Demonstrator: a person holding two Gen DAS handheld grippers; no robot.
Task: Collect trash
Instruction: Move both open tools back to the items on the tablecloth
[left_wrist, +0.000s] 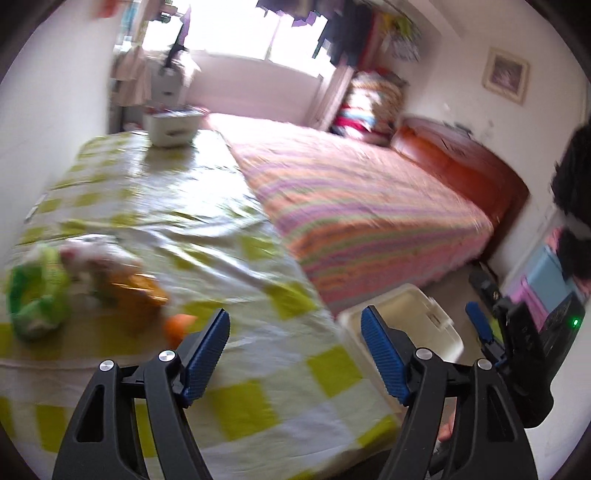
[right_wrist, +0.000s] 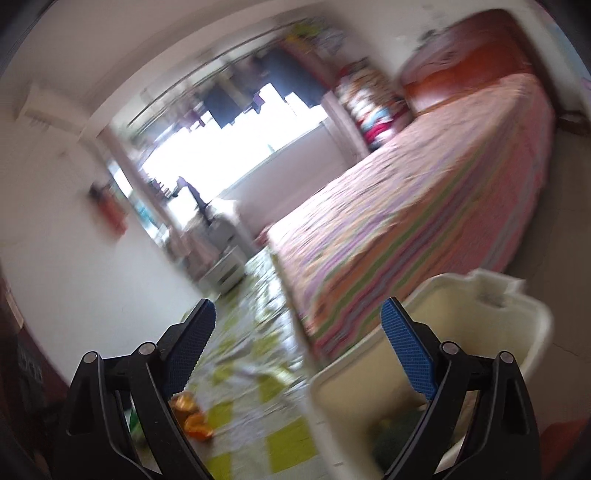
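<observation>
A blurred heap of trash lies on the yellow-checked tablecloth (left_wrist: 207, 221): a green wrapper (left_wrist: 37, 295), white crumpled paper (left_wrist: 92, 258), an orange-brown packet (left_wrist: 136, 291) and an orange piece (left_wrist: 177, 325). My left gripper (left_wrist: 295, 332) is open and empty above the table's near right corner. A cream bin (left_wrist: 417, 317) stands on the floor beside the table. My right gripper (right_wrist: 299, 325) is open and empty, tilted, over the bin's rim (right_wrist: 535, 314); something green lies inside (right_wrist: 399, 432). Orange scraps (right_wrist: 192, 417) show by its left finger. The right gripper also shows in the left wrist view (left_wrist: 480, 325).
A white basket (left_wrist: 171, 125) stands at the table's far end. A bed with a striped pink cover (left_wrist: 362, 192) runs along the table's right side, with a wooden headboard (left_wrist: 461, 158). A white wall (left_wrist: 55, 110) borders the table on the left. Both views are motion-blurred.
</observation>
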